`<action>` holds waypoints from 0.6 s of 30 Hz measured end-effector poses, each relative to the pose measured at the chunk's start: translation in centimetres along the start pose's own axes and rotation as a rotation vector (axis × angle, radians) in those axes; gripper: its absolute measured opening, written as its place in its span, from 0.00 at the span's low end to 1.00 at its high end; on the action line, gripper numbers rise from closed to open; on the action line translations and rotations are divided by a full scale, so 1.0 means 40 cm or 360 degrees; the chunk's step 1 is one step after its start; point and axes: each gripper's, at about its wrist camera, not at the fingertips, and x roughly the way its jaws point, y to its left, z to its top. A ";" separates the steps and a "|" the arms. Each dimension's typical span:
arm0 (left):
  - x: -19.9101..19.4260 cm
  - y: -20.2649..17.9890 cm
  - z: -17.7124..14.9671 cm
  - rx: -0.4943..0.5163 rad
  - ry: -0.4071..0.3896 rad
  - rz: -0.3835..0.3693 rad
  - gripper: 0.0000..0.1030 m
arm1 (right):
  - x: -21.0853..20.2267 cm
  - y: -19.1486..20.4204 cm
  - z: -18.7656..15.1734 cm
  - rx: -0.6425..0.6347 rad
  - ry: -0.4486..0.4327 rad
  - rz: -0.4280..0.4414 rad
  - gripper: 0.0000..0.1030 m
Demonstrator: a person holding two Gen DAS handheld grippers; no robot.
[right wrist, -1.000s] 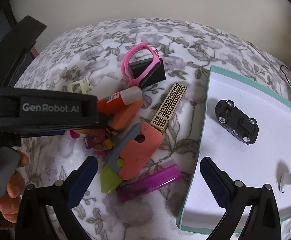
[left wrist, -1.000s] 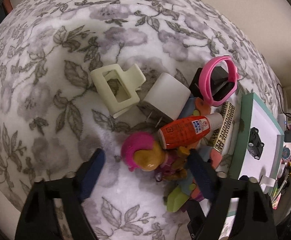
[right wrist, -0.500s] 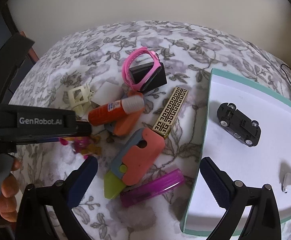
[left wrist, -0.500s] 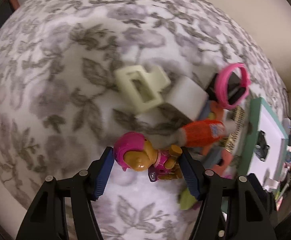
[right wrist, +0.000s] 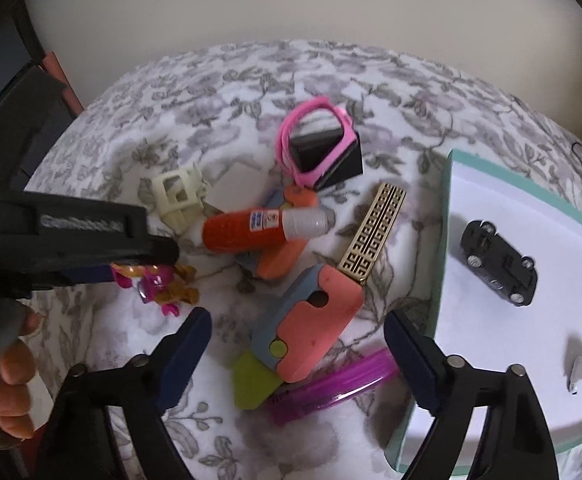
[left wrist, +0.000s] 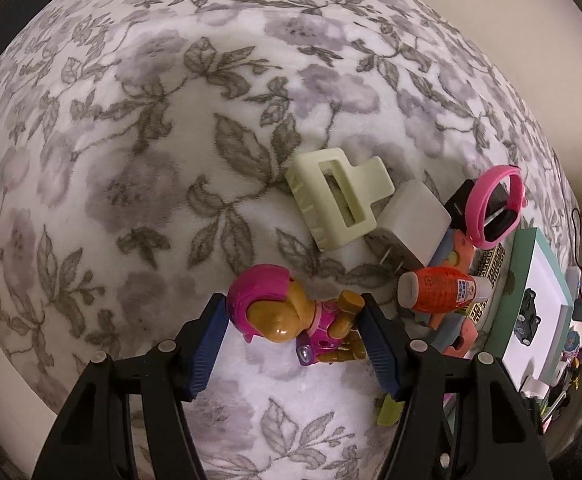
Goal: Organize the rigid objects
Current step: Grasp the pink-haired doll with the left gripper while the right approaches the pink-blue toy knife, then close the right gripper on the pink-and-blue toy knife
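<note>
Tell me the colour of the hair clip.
Pale cream-yellow hair clip; clearest in the left wrist view.

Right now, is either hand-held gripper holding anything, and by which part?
The left hand-held gripper clamps the toy pup figure, helmet to paws. The right hand-held gripper holds nothing.

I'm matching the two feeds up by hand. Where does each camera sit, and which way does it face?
Left wrist: on the left gripper, looking steeply down at the toy figure between its blue pads.
Right wrist: on the right gripper, looking down at the clutter and the teal tray; a hand shows.
Shared: figure, orange glue bottle, black toy car.
</note>
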 end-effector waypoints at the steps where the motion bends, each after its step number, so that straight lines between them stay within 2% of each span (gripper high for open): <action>1: 0.000 0.013 0.007 0.0000 0.0001 -0.0001 0.65 | 0.009 -0.002 0.000 0.0011 0.0015 0.0004 0.85; 3: -0.006 0.021 0.001 0.0010 0.0000 0.0006 0.65 | 0.023 0.000 0.001 0.0014 0.0042 -0.0003 0.84; 5: -0.007 0.020 0.002 0.0015 -0.0002 0.0014 0.65 | 0.039 0.001 -0.001 0.0014 0.0071 -0.0026 0.78; 10: -0.005 -0.013 0.001 0.0016 -0.0012 0.0041 0.65 | 0.075 0.010 -0.009 -0.0011 0.0122 -0.0083 0.71; 14: 0.005 -0.029 -0.004 0.0040 0.0004 0.0077 0.64 | 0.081 0.022 -0.010 -0.0040 0.0106 -0.0152 0.65; 18: 0.020 -0.035 -0.007 0.0033 0.0032 0.0076 0.63 | 0.078 0.020 -0.012 -0.0027 0.0094 -0.0154 0.60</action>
